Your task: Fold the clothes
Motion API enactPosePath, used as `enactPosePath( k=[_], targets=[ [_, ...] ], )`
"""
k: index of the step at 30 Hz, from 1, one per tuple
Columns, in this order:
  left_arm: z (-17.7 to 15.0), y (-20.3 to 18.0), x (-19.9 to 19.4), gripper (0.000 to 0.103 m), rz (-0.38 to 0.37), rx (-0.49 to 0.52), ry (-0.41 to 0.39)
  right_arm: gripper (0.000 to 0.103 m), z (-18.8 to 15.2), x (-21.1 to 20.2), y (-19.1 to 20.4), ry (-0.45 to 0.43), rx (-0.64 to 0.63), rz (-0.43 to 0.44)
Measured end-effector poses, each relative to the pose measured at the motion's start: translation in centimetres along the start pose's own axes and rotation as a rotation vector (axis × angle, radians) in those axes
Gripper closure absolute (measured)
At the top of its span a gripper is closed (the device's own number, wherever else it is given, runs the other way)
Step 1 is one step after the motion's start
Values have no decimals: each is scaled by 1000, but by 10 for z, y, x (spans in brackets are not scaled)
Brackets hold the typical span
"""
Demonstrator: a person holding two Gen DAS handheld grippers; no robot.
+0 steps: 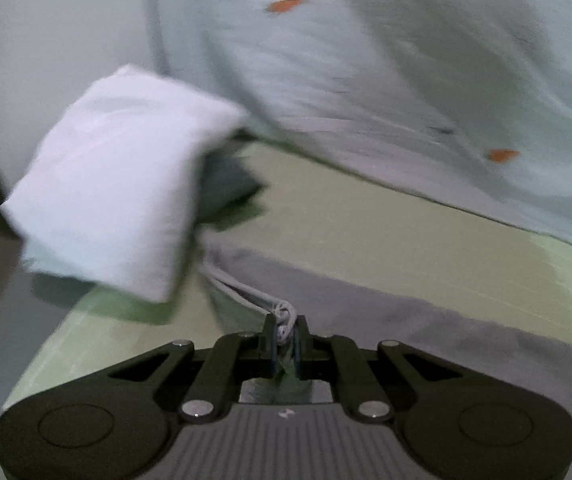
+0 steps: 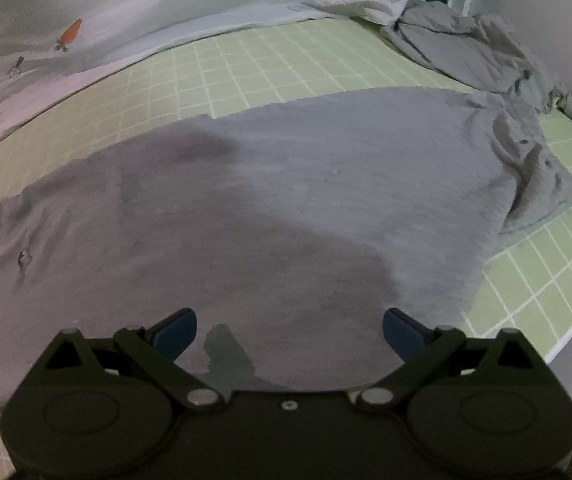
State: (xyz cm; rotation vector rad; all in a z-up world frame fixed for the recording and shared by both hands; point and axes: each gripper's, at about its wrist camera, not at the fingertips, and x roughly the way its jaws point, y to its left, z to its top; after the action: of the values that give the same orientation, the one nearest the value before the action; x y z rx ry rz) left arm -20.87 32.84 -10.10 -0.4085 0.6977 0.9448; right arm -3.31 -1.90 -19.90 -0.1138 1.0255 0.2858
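Left hand-held gripper (image 1: 285, 330) is pinching a bunched edge of the grey garment (image 2: 286, 208), which is lying spread on the green grid mat (image 2: 270, 68). Right hand-held gripper (image 2: 289, 330) is hovering open above it. Risk: thin pinch slipping out, or one-sided pull skewing the fold.

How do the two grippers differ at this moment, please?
The left gripper is shut, while the right gripper stands wide open. The left one pinches a bunched edge of the grey garment; the right one holds nothing. The left one pulls the cloth taut toward itself; the right one only hovers above the flat middle of the same garment. Both are over the green grid mat.
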Motion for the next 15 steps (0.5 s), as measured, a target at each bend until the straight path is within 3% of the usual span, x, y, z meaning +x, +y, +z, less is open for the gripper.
enactPosePath(
  k=[4, 8, 11, 14, 15],
  targets=[
    [-13, -65, -10, 95, -127, 129, 5, 2, 2, 1, -16, 3, 24, -2],
    [-48, -137, -15, 94, -314, 365, 86, 2, 5, 6, -30, 11, 41, -8],
    [-78, -170, -10, 85, -335, 499, 158, 2, 8, 10, -37, 17, 44, -12],
    [-80, -163, -12, 63, -340, 487, 184, 2, 17, 9, -30, 6, 13, -6],
    [-76, -153, -15, 51, -338, 455, 174, 2, 20, 8, -25, -8, -9, -2]
  ],
)
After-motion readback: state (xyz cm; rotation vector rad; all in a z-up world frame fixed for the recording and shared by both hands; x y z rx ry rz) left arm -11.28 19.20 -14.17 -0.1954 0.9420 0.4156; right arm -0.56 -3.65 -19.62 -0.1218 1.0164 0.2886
